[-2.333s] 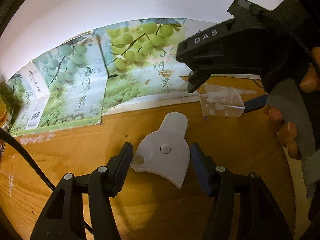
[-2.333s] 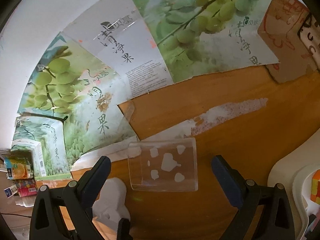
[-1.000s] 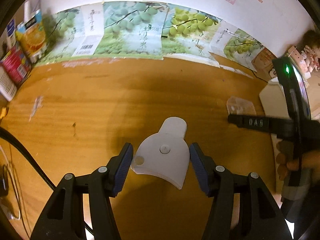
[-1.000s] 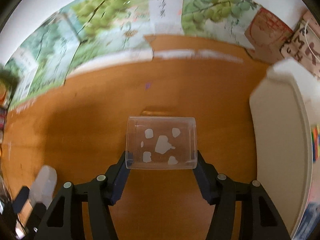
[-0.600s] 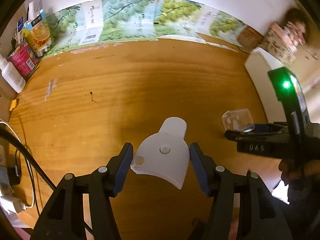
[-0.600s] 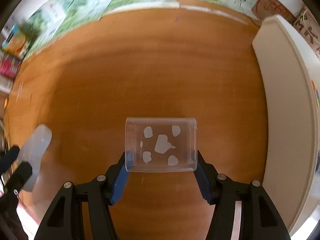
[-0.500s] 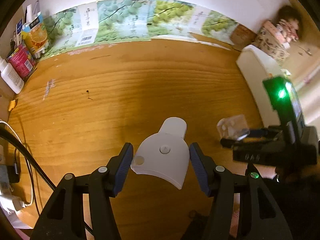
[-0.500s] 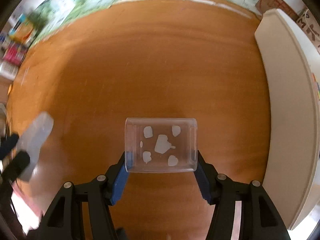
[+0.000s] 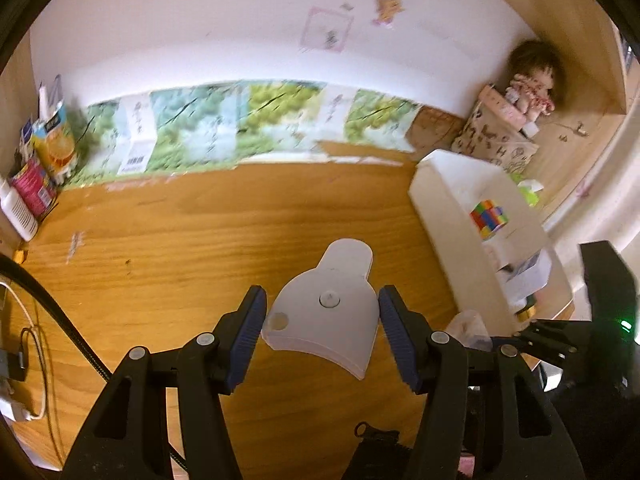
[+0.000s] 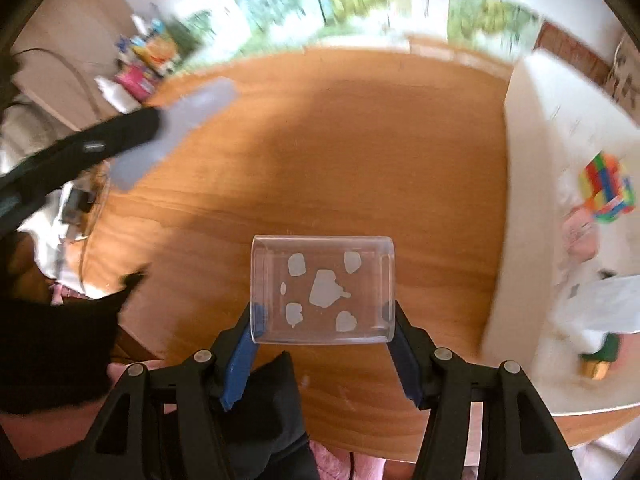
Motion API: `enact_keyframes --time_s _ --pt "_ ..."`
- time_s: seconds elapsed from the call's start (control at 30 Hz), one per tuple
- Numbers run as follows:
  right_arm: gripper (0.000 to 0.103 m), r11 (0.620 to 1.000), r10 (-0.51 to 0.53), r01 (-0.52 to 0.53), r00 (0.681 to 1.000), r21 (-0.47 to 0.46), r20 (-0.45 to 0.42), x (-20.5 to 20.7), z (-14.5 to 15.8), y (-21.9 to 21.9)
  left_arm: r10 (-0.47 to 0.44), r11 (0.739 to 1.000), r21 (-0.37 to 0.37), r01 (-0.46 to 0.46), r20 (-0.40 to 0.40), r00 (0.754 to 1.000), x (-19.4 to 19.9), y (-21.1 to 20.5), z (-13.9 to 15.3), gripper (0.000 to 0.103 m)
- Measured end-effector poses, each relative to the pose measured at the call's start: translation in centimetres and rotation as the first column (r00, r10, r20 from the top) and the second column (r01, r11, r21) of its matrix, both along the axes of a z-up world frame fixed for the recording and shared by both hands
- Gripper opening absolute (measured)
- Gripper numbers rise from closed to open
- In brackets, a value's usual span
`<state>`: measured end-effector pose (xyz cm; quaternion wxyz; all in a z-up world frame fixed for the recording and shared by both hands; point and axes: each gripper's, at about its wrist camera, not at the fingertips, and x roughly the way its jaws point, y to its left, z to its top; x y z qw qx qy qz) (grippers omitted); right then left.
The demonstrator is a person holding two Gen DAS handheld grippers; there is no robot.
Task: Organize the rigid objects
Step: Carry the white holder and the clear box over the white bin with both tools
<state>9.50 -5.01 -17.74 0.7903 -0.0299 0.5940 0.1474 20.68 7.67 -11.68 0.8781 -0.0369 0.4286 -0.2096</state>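
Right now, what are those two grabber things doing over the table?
A person holds one in each hand. The left gripper is clamped on a flat white plastic piece, and the right gripper is clamped on a clear plastic box. Both things are lifted above the wooden table. A white bin with a colourful puzzle cube in it stands at the table's right side.

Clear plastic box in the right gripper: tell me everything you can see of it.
The clear plastic box is a shallow, rounded-corner rectangular tray of transparent rigid plastic, with whitish sticker-like patches on its base. It is held above the wooden table, roughly level, with the right gripper clamping its two short sides near the near edge. Nothing else touches it.
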Motion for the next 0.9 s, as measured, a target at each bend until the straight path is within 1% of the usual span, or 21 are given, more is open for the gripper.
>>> enact_keyframes --time_s 0.03,0.07,0.13,0.17,0.2,0.27,0.3,0.37,0.4,0.43,0.5,0.57,0.6,0.63,0.67,0.73,0.77,0.8,0.87,0.9 --pt "0.061 1.0 0.014 -0.014 0.999 0.002 0.029 -0.1 1.1 -0.8 -0.003 1.0 -0.023 0.003 0.013 1.0 -0.3 -1.0 0.5 0.04" --pt "0.061 1.0 0.029 -0.03 0.998 0.004 0.057 -0.8 2.0 -1.6 -0.004 0.999 -0.034 0.005 0.015 1.0 -0.7 -1.6 0.7 0.034" --pt "0.061 0.998 0.055 -0.056 0.992 0.009 0.116 -2.0 3.7 -3.5 -0.003 0.999 -0.054 0.004 0.032 0.999 -1.3 -3.6 1.4 0.034" --pt "0.061 0.998 0.062 -0.064 0.987 0.014 0.151 -2.8 4.5 -4.5 -0.006 0.997 -0.074 0.009 0.045 0.999 -1.6 -4.4 1.7 0.032" --pt "0.061 0.997 0.065 -0.07 0.983 0.021 0.17 -1.3 5.0 -7.3 -0.015 0.996 -0.084 0.019 0.048 0.999 -1.9 -5.2 1.8 0.031" --pt "0.061 0.996 0.069 -0.077 0.976 0.033 0.205 -1.6 6.3 -9.4 -0.01 0.998 -0.066 0.012 0.028 1.0 -2.0 -7.0 1.7 0.03" --pt "0.061 0.996 0.068 -0.077 0.972 0.033 0.226 -0.6 6.3 -9.8 0.002 0.998 -0.061 -0.001 0.012 1.0 -1.9 -7.5 1.5 0.03" --pt "0.061 0.997 0.066 -0.076 0.965 0.033 0.253 -0.9 7.0 -12.1 0.046 0.997 -0.062 -0.048 -0.029 0.998 -1.6 -7.9 1.0 0.03" --pt "0.061 0.996 0.065 -0.078 0.963 0.038 0.262 -1.0 7.0 -13.1 0.092 0.993 -0.073 -0.096 -0.055 0.994 -1.4 -7.4 0.7 0.03" --pt "0.061 0.996 0.064 -0.077 0.961 0.039 0.267 -0.7 6.8 -13.5 0.121 0.988 -0.083 -0.127 -0.066 0.99 -1.4 -7.1 0.5 0.03" --pt "0.061 0.996 0.056 -0.073 0.958 0.05 0.282 -0.7 6.9 -15.3 0.179 0.976 -0.106 -0.191 -0.116 0.977 -1.1 -6.0 0.0 0.031" --pt "0.061 0.996 0.042 -0.064 0.957 0.066 0.287 -0.9 7.0 -16.7 0.211 0.97 -0.091 -0.225 -0.138 0.968 -1.1 -5.5 -0.4 0.031" --pt "0.061 0.996 0.037 -0.059 0.957 0.071 0.288 -0.8 6.8 -17.0 0.226 0.969 -0.07 -0.237 -0.141 0.964 -1.0 -5.3 -0.5 0.033" --pt "0.061 0.996 0.032 -0.056 0.957 0.075 0.288 -0.8 6.7 -17.2 0.231 0.969 -0.05 -0.241 -0.146 0.962 -1.0 -5.3 -0.6 0.038" --pt "0.061 0.995 0.029 -0.055 0.957 0.08 0.288 -0.9 6.7 -17.4 0.23 0.971 -0.027 -0.236 -0.153 0.961 -0.8 -5.2 -0.7 0.04" --pt "0.061 0.995 0.017 -0.046 0.958 0.094 0.288 -1.0 6.5 -17.5 0.215 0.976 -0.004 -0.218 -0.161 0.963 -0.7 -5.4 -0.9 0.04" --pt "0.061 0.994 0.012 -0.044 0.957 0.103 0.29 -0.9 6.5 -17.5 0.207 0.978 0.01 -0.208 -0.163 0.965 -0.6 -5.5 -1.0 0.042" --pt "0.061 0.993 0.005 -0.039 0.956 0.111 0.293 -0.9 6.5 -17.3 0.192 0.981 0.028 -0.19 -0.171 0.966 -0.4 -5.7 -1.3 0.046" --pt "0.061 0.992 -0.008 -0.031 0.953 0.124 0.304 -0.8 6.5 -17.1 0.175 0.984 0.069 -0.164 -0.191 0.966 0.1 -6.0 -2.0 0.065" --pt "0.061 0.991 -0.014 -0.028 0.951 0.129 0.309 -0.8 6.6 -16.9 0.171 0.983 0.093 -0.156 -0.199 0.965 0.3 -6.2 -2.5 0.066"
